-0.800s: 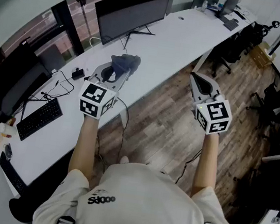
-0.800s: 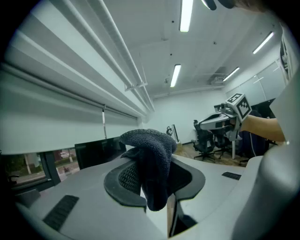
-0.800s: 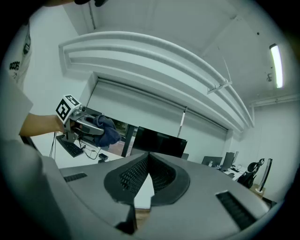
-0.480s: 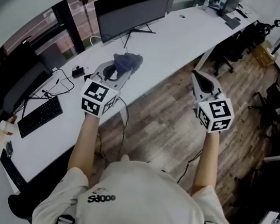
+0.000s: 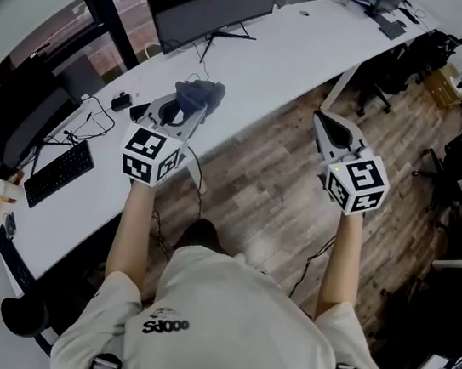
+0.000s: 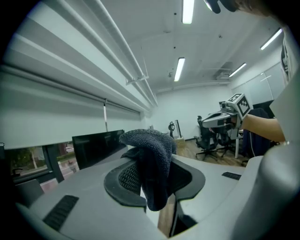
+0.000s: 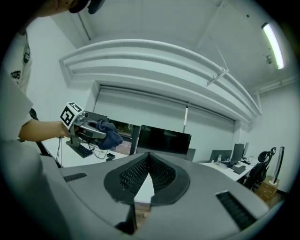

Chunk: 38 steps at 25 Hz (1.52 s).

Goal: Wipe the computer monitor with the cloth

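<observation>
- Long white desk carries the wide monitor along its far edge.
- Left gripper, the nearer one, is clamped on the dark cloth; the screen lies ahead of it, well apart.
- Right gripper hangs over the wood floor, jaws together, empty.

monitor top cut off at pic edge; cloth covers left gripper tips

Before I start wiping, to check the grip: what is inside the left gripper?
A dark cloth, clamped in the left gripper and bunched over it. Its folds cover the pinched part.
</observation>
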Each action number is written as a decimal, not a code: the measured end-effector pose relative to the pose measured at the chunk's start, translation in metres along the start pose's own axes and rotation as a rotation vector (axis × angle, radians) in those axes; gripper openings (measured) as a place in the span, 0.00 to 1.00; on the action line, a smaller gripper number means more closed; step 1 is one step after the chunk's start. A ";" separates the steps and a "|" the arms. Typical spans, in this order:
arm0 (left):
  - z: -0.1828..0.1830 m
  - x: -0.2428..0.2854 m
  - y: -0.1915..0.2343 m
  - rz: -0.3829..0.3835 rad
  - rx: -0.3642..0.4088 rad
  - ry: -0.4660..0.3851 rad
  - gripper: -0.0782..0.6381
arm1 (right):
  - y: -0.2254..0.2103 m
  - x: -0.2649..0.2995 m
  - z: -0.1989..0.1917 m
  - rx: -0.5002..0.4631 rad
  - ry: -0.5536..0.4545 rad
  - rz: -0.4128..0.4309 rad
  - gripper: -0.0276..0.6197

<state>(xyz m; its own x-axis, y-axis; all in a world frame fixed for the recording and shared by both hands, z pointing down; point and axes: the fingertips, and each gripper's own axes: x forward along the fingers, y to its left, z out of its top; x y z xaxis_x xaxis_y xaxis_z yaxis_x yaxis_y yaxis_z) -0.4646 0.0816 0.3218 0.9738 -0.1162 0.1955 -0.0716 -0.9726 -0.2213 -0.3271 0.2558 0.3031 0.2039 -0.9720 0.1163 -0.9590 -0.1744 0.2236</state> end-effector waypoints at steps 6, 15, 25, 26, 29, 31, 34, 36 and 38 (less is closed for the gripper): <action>-0.004 0.033 -0.009 0.008 -0.014 0.006 0.28 | -0.035 0.001 -0.014 0.016 -0.005 0.003 0.04; -0.005 0.133 0.033 0.007 0.011 -0.003 0.28 | -0.111 0.074 -0.041 0.057 0.025 -0.016 0.04; 0.008 0.264 0.126 0.009 -0.020 -0.005 0.28 | -0.236 0.190 -0.036 0.078 0.021 -0.083 0.04; 0.006 0.275 0.134 0.010 -0.025 -0.001 0.28 | -0.245 0.201 -0.040 0.083 0.029 -0.085 0.04; -0.001 0.304 0.154 0.011 -0.038 0.014 0.28 | -0.265 0.229 -0.052 0.097 0.054 -0.088 0.04; -0.005 0.321 0.167 0.012 -0.048 0.022 0.28 | -0.277 0.247 -0.058 0.107 0.062 -0.089 0.04; -0.009 0.345 0.186 0.012 -0.055 0.024 0.28 | -0.290 0.274 -0.063 0.114 0.070 -0.086 0.04; -0.008 0.357 0.198 0.012 -0.055 0.019 0.28 | -0.296 0.291 -0.063 0.113 0.075 -0.082 0.04; -0.006 0.368 0.210 0.013 -0.049 0.013 0.28 | -0.305 0.305 -0.063 0.109 0.078 -0.077 0.04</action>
<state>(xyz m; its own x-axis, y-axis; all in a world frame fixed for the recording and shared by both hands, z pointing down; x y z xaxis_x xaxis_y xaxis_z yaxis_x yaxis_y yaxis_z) -0.1229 -0.1663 0.3532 0.9698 -0.1313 0.2056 -0.0952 -0.9797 -0.1764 0.0396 0.0222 0.3316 0.2886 -0.9407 0.1785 -0.9546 -0.2684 0.1294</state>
